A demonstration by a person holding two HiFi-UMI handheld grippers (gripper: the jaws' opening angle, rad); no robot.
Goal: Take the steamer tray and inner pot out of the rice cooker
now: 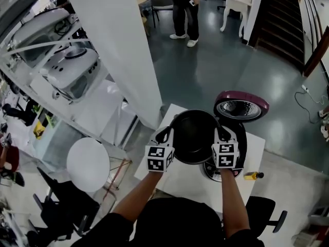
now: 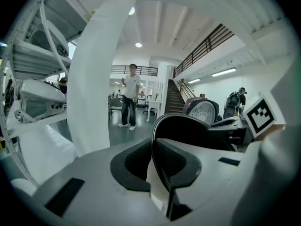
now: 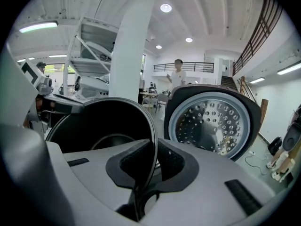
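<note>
The black inner pot (image 1: pixel 194 134) hangs in the air over the white table (image 1: pixel 177 181), held by its rim from both sides. My left gripper (image 1: pixel 166 134) is shut on the pot's left rim and my right gripper (image 1: pixel 222 134) on its right rim. In the left gripper view the thin rim (image 2: pixel 162 121) runs between the pads of the left gripper (image 2: pixel 155 161). The right gripper view shows the right gripper (image 3: pixel 153 161) pinching the edge of the pot (image 3: pixel 101 126). The rice cooker (image 1: pixel 241 142) stands just right of the pot, its maroon lid (image 1: pixel 241 108) open. No steamer tray shows.
A small yellow-handled tool (image 1: pixel 253 175) lies on the table's right edge. A wide white pillar (image 1: pixel 115 50) rises close on the left, with a round white disc (image 1: pixel 88 163) and shelving beyond it. A person (image 1: pixel 185 9) stands on the dark floor further back. The perforated lid (image 3: pixel 214 124) faces the right gripper.
</note>
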